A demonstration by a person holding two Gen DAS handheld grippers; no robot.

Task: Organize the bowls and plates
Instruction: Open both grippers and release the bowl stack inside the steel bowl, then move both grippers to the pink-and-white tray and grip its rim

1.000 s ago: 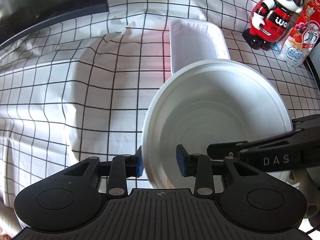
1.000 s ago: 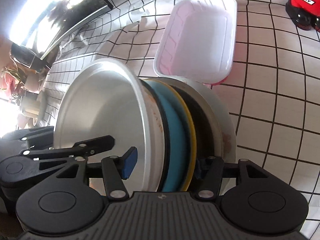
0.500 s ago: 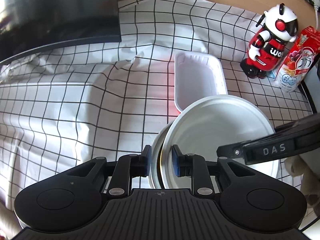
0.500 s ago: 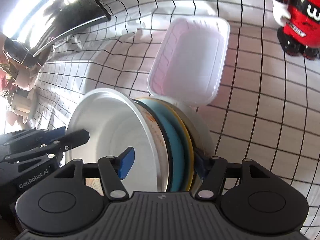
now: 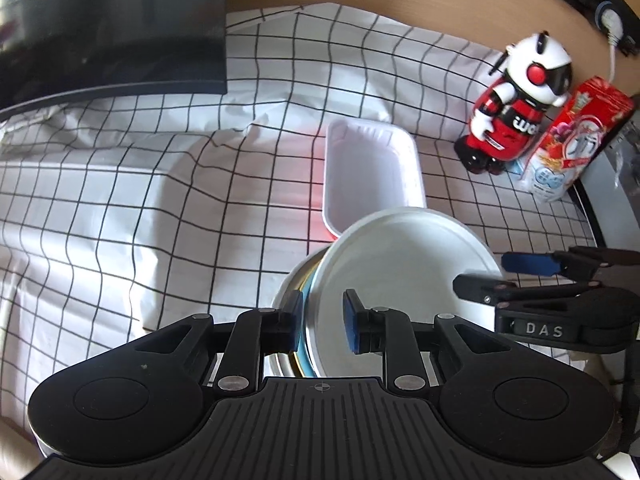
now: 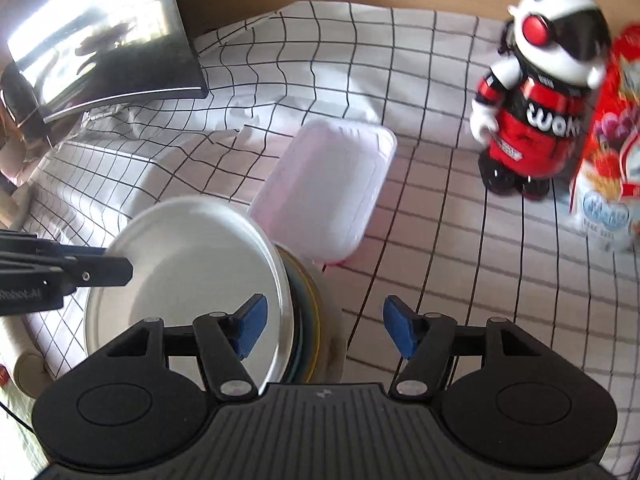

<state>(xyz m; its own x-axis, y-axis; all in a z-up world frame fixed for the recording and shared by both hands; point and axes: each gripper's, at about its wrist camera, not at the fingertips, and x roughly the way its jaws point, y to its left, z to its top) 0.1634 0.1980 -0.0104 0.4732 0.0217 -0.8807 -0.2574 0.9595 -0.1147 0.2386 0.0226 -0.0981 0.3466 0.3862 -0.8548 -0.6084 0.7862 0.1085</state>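
White plate point(image 5: 404, 264) tilted, coloured stack point(image 5: 305, 292) behind

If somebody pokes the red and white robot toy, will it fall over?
Probably, quite easily. The toy robot stands upright on two small black feet and has a big round head, so it looks top-heavy. The carton close beside it might catch it on that side. The wrinkly cloth underneath likely makes its footing wobblier.
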